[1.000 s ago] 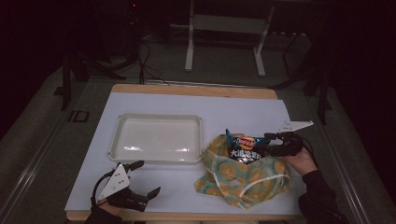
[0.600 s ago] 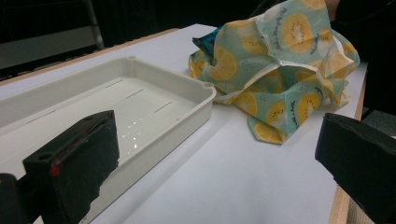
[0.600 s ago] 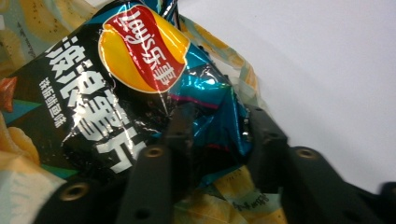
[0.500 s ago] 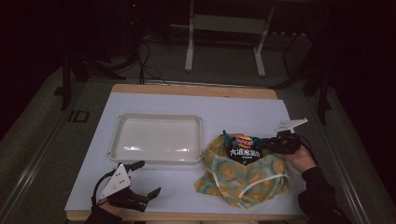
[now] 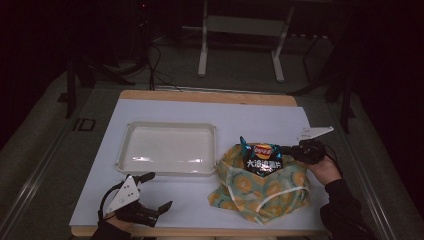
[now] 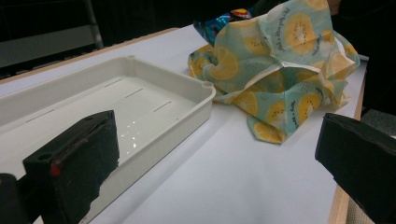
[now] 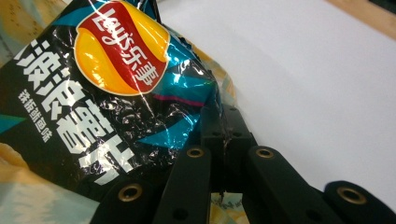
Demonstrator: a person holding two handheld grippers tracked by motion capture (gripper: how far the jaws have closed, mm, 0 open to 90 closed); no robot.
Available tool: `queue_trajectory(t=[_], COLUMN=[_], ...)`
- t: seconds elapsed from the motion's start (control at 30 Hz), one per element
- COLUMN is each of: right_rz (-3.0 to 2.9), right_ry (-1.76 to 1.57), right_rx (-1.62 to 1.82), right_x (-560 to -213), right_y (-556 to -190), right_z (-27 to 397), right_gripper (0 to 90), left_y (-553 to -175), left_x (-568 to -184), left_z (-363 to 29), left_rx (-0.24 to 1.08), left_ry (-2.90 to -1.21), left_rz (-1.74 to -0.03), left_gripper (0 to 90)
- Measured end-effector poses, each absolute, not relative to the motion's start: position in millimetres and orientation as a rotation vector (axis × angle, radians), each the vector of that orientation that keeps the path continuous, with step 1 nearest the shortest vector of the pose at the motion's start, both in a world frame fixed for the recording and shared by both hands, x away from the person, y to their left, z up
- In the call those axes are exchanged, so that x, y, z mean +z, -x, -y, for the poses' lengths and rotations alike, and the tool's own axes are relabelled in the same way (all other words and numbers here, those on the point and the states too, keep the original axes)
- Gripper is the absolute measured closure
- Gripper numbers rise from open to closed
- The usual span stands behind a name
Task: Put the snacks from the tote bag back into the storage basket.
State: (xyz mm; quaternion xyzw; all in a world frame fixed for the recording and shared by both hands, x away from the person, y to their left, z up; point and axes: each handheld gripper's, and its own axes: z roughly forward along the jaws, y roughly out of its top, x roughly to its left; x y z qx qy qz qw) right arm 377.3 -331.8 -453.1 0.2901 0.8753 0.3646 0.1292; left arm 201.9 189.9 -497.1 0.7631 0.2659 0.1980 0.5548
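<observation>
A black and teal crisp bag (image 5: 261,157) (image 7: 107,93) sticks out of a yellow-and-teal fruit-print cloth bag (image 5: 260,187) (image 6: 280,70) at the table's right. My right gripper (image 5: 283,149) (image 7: 226,126) reaches it from the right. Its jaws have just been closing and now pinch the crisp bag's crinkled right edge. Near the front left edge my left gripper (image 5: 160,190) (image 6: 210,158) rests with its jaws wide apart and nothing between them. The crisp bag's top corner (image 6: 219,23) pokes up behind the cloth in the left gripper view.
An empty white plastic tray (image 5: 170,125) (image 6: 205,88) sits left of the cloth bag, nearly touching it. The white table sheet (image 5: 260,117) ends at a wooden edge (image 5: 210,96) at the back. Metal stand legs (image 5: 202,60) rise on the dark floor beyond.
The right gripper's jaws have come together on the crisp bag's right edge. The left gripper, tray and cloth bag have stayed put.
</observation>
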Motion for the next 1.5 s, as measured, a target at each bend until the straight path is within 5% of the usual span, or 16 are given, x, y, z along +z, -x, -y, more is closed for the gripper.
queue_trajectory(t=[1.5], right_rz=[-2.342], right_ry=[-0.546], right_rx=[1.258], right_x=[-345], right_y=[-336], right_z=[340], right_gripper=[90.0], left_y=[-202], left_x=[-497], left_z=[-190], left_rx=[0.470], left_ry=[-1.798], left_rz=[-0.627], left_gripper=[0.2])
